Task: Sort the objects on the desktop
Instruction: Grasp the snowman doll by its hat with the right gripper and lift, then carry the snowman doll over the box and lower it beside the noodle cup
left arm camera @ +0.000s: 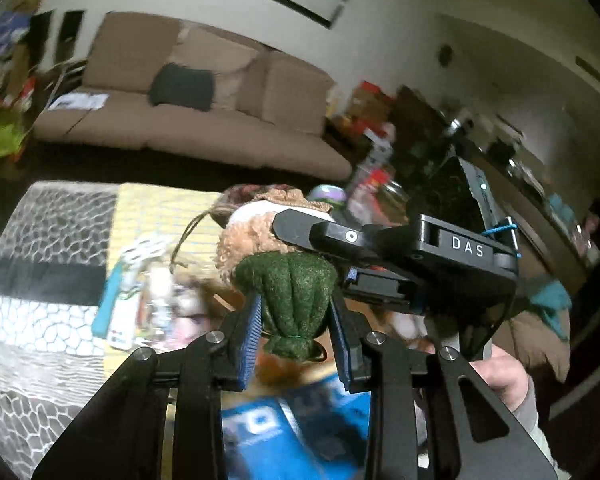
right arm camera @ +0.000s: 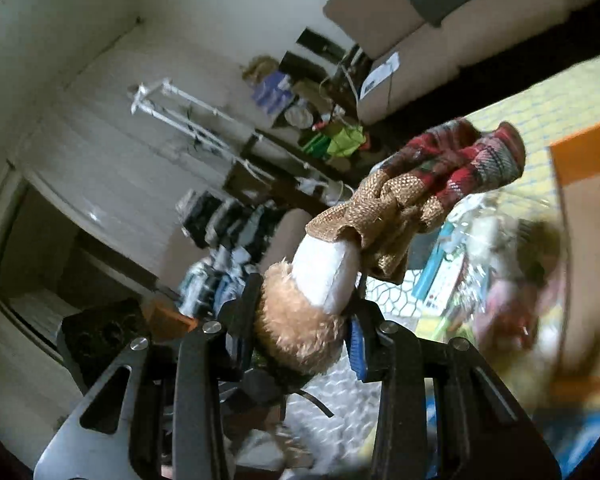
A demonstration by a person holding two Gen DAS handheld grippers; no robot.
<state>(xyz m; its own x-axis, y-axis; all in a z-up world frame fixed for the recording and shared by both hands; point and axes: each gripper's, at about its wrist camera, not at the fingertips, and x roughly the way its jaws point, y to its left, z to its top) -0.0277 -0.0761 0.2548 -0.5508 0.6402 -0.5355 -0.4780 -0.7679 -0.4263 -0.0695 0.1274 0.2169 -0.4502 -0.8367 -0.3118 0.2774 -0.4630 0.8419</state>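
Grip matters most here — both of your tools hold one soft toy, a plush gnome with green felt body (left arm camera: 286, 292), tan fuzzy beard and plaid hat, carried in the air above the cluttered yellow-clothed table (left arm camera: 160, 208). Your left gripper (left arm camera: 296, 332) pinches the green body; your right gripper (right arm camera: 300, 332) is closed on the beard. Move both hands together — pulling apart could stretch it. Release one only when the other feels secure.
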